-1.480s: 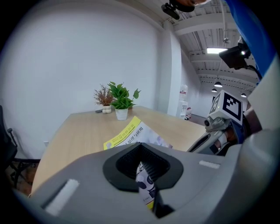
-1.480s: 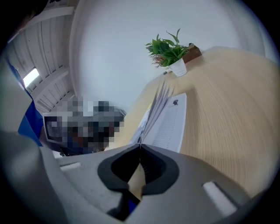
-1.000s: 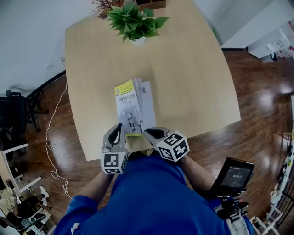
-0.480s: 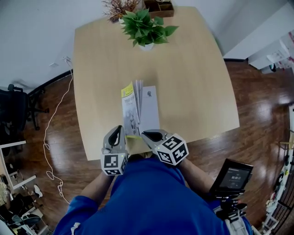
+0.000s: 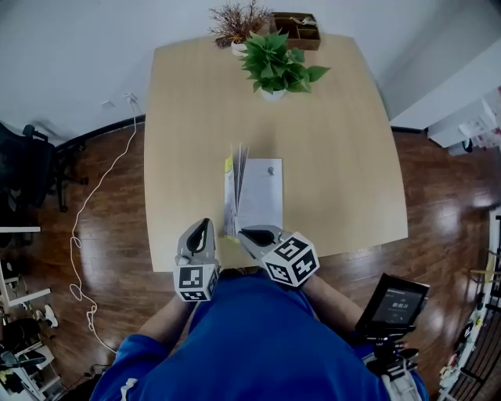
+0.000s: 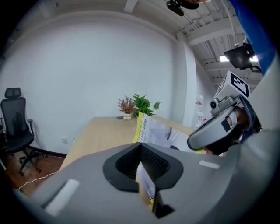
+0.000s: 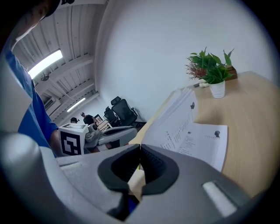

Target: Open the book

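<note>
The book [image 5: 262,196] lies near the front edge of the wooden table [image 5: 344,157], partly open. Its yellow-edged front cover [image 5: 229,188] stands up on edge with some leaves, and a white page lies flat to the right. My left gripper [image 5: 203,229] is at the book's near left corner, shut on the cover [image 6: 141,127], whose thin edge runs between the jaws of the left gripper [image 6: 141,151]. My right gripper [image 5: 244,233] is shut on the near edge of the printed pages [image 7: 183,131]; a thin tan edge shows between the jaws of the right gripper [image 7: 139,159].
A potted green plant [image 5: 278,70], a vase of dried twigs [image 5: 235,23] and a wooden box [image 5: 296,30] stand at the table's far end. A black office chair [image 5: 31,168] and a white cable [image 5: 86,235] are on the floor at left, a screen device [image 5: 399,301] at right.
The yellow cover has swung from lying tilted to standing on edge, and more of the white page shows. Both grippers have risen slightly at the book's near edge.
</note>
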Tool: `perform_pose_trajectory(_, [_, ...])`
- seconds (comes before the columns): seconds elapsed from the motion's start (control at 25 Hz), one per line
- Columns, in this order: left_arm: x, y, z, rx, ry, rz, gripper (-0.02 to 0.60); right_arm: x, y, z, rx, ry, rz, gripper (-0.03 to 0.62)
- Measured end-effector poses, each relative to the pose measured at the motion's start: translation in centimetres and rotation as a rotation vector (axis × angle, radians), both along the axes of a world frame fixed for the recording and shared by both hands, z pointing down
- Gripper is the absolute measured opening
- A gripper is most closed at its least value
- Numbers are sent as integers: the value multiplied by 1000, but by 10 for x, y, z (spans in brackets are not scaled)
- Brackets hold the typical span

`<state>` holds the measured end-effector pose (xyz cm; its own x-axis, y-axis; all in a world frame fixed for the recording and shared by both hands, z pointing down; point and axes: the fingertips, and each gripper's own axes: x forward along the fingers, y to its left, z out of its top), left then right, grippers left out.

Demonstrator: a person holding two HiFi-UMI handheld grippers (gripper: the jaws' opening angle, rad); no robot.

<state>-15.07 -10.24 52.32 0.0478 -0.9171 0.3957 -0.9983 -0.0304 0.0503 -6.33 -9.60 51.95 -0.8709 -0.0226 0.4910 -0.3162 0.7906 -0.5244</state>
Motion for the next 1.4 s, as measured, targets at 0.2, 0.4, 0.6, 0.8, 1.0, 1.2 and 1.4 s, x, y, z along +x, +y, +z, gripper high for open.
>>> perform_pose_trajectory(0.2, [-14,9,-1,2,7,-34,7,-19,4,-5,17,1,-41,6])
perform_pose_trajectory(0.4, [-35,21,-3,6,3,-78,7,-39,9,-7,15,3,-80,6])
perform_pose_trajectory(0.6, [-55,34,-5,6,-6,-128,7,-56,12,-4,20,14,-124,6])
perform_pose_trajectory(0.8, [-75,55,-5,-4,-8,-170,7,-80,22,-1,15,34,-170,6])
perform_pose_trajectory(1.0, [-95,67,-17,28,-39,-211,7,-101,28,3,11,54,-217,6])
perform_pose_trajectory(1.2, [-112,87,-10,6,-29,-259,7,-124,38,18,5,79,-258,6])
perform_pose_trajectory(1.4, [-124,101,-7,-3,-18,-297,6,-141,50,33,-4,108,-292,6])
